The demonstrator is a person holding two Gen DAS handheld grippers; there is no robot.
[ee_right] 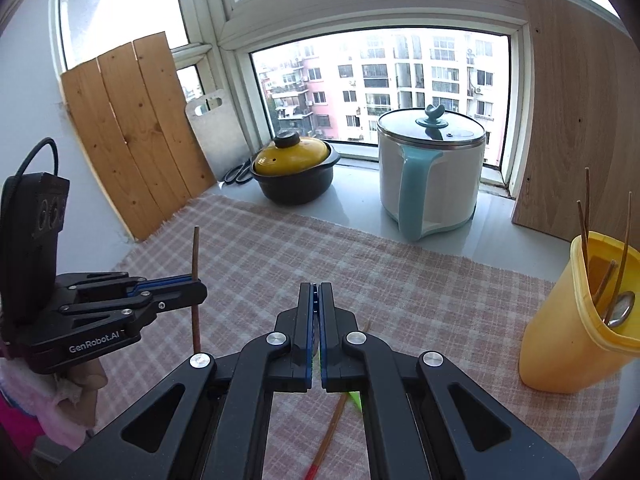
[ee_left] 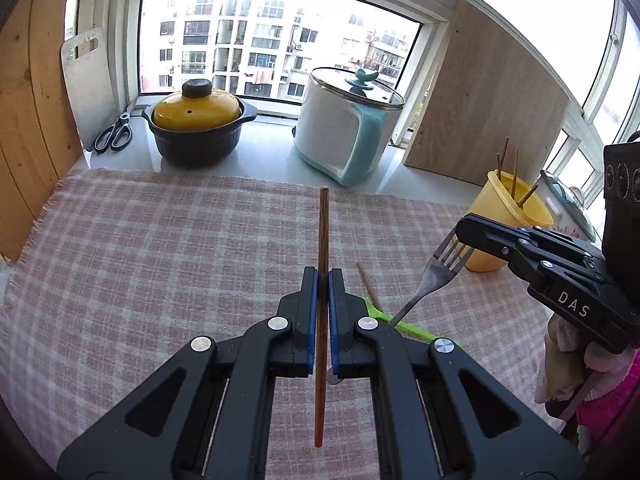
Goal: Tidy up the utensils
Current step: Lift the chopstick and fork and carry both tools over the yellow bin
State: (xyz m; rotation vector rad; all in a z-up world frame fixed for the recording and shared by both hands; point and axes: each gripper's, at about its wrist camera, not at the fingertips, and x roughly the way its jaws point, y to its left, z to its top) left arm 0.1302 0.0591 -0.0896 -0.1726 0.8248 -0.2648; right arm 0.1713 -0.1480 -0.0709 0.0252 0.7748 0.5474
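Observation:
My left gripper (ee_left: 323, 280) is shut on a brown chopstick (ee_left: 323, 232) with a red end, held above the checked cloth; it also shows in the right wrist view (ee_right: 195, 276), upright in the left gripper (ee_right: 196, 292). My right gripper (ee_right: 317, 296) is shut on a metal fork (ee_left: 436, 276), whose tines sit at the right gripper (ee_left: 464, 236) in the left wrist view. A yellow cup (ee_right: 576, 320) at the right holds several chopsticks and a metal utensil; it also shows in the left wrist view (ee_left: 508, 220). Another chopstick (ee_right: 332, 428) and a green utensil (ee_left: 412, 330) lie on the cloth.
A pink checked cloth (ee_left: 160, 260) covers the counter. A yellow-lidded black pot (ee_left: 198, 124), a white and teal cooker (ee_left: 344, 128), scissors (ee_left: 114, 134) and wooden boards (ee_left: 480, 96) stand along the window.

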